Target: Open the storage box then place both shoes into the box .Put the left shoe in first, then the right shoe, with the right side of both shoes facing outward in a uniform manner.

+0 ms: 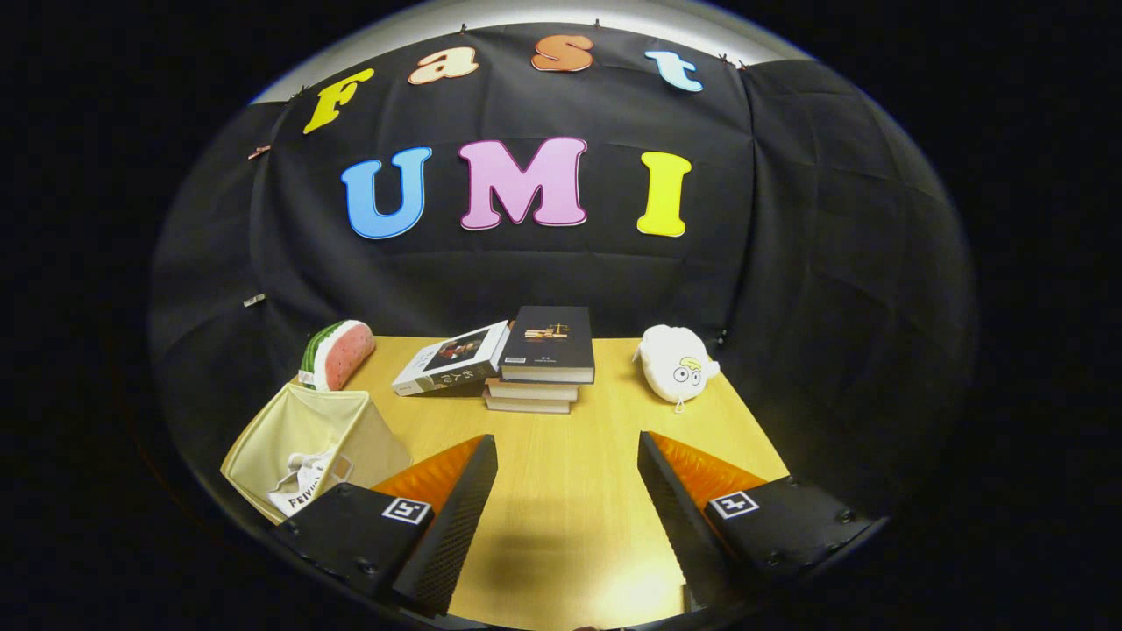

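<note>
Hovering above the near part of the wooden bench, the gripper is holding its two fingers spread wide, with bare bench top lying between them and nothing caught or touched by either one. Both fingers are pointing toward the far edge of the bench, where the black cloth wall is hanging.

Sitting at the bench's near left corner, just beside the left finger, is the storage box, a cream fabric box that is lying tipped, with a white tag or label resting against its lower side. Whether its flap is open cannot be told from this angle.

Beyond the fingers, near the middle of the far edge, a stack of books is standing, the top one having a dark cover. A further book with a white cover is leaning against the stack's left side, tilted. At the far left corner, just behind the storage box, a watermelon-slice plush is resting on the bench. Toward the far right corner, well apart from the books, a white plush toy with cartoon eyes is sitting near the bench's right edge.
</note>
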Demonstrator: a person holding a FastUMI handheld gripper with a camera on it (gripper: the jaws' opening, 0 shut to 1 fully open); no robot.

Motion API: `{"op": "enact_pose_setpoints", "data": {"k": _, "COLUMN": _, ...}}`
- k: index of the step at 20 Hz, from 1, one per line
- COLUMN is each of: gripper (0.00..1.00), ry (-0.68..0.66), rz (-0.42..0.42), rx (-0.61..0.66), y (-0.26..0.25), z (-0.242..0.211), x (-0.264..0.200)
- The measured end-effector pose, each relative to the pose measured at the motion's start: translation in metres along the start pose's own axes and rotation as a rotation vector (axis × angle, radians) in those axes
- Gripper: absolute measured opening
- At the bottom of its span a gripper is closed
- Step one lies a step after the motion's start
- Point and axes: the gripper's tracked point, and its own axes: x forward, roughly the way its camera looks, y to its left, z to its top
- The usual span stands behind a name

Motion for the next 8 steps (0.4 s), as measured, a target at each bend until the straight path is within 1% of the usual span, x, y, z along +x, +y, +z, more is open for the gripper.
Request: {"op": "enact_pose_setpoints", "data": {"k": 8, "gripper": 0.99, "ry": 0.002, "rz": 0.026, "rx": -0.010, "y": -0.015, "z": -0.009, "x": -0.006}}
